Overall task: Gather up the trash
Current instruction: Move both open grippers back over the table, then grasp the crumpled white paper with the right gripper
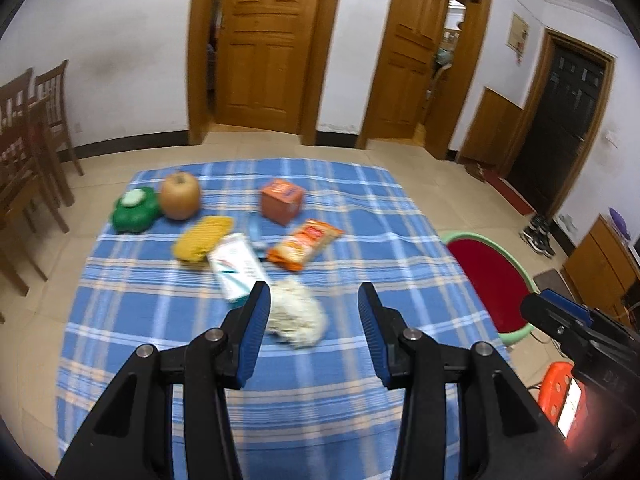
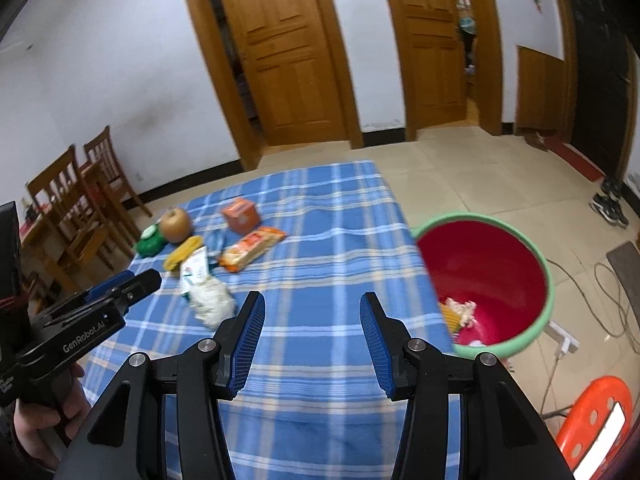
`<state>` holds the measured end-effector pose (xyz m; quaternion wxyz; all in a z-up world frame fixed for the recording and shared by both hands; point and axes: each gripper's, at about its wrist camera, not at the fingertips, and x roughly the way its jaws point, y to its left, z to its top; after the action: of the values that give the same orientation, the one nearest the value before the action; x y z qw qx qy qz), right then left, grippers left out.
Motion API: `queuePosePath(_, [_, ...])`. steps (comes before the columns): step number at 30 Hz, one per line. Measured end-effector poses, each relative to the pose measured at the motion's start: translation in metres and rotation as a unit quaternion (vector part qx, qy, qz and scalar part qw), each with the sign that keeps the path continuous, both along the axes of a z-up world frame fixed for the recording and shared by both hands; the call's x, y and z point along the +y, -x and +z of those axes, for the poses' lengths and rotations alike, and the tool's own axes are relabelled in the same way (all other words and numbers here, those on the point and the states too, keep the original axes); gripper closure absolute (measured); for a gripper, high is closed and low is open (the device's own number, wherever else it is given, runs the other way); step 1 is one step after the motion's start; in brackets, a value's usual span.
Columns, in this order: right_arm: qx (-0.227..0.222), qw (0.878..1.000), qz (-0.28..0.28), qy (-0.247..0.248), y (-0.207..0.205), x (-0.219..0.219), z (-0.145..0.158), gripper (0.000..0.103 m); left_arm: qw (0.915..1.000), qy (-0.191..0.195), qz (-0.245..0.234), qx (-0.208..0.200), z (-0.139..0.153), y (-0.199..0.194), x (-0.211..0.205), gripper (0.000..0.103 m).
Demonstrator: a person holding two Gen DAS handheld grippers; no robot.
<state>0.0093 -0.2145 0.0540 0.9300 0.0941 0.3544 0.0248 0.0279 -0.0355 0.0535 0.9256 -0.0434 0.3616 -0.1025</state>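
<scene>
A crumpled white tissue [image 1: 298,314] lies on the blue plaid table [image 1: 280,400], just ahead of my open left gripper [image 1: 314,300]. Behind it lie a white wrapper [image 1: 236,266], a yellow packet [image 1: 204,238], an orange snack bag [image 1: 306,244] and an orange box [image 1: 282,200]. A red bin with a green rim [image 2: 486,276] stands right of the table and holds some trash [image 2: 460,312]. My right gripper [image 2: 312,312] is open and empty above the table's near part. The tissue also shows in the right wrist view [image 2: 212,302].
An apple [image 1: 180,196] and a green lidded container [image 1: 134,210] sit at the table's far left. Wooden chairs [image 1: 28,140] stand at the left. An orange stool [image 2: 596,424] and cables [image 2: 608,300] are on the floor at the right.
</scene>
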Motion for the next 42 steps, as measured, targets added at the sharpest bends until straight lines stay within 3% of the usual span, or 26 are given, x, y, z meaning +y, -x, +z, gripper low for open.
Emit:
queuePosePath(9, [0.024,0.999,0.049,0.004,-0.036,0.057,-0.014,0.052,0.9984,0.0,0.055,0.009,-0.011,-0.012,0.066,0.057])
queuePosePath(20, [0.078,0.992,0.103,0.01,-0.095,0.109,-0.057,0.049,0.993,0.012,0.099,0.064,-0.056,-0.056,0.118,0.057])
queuePosePath(22, [0.089,0.99,0.109,0.012,-0.105,0.115,-0.066,0.044,0.9921,0.014,0.102,0.072,-0.063,-0.066,0.121,0.057])
queuePosePath(29, [0.124,0.984,0.125,0.019,-0.131,0.126,-0.099,0.043,0.9904,0.029,0.099,0.091,-0.072,-0.107,0.125,0.057])
queuePosePath(34, [0.159,0.975,0.151,-0.028,-0.144,0.124,-0.116,0.044,0.9906,0.024,0.093,0.097,-0.07,-0.136,0.117,0.05])
queuePosePath(37, [0.162,0.972,0.169,-0.036,-0.145,0.126,-0.114,0.056,0.9904,0.022,0.08,0.111,-0.074,-0.151,0.108,0.048])
queuePosePath(42, [0.164,0.968,0.184,-0.035,-0.141,0.126,-0.11,0.06,0.9887,0.021,0.062,0.135,-0.088,-0.17,0.093,0.048])
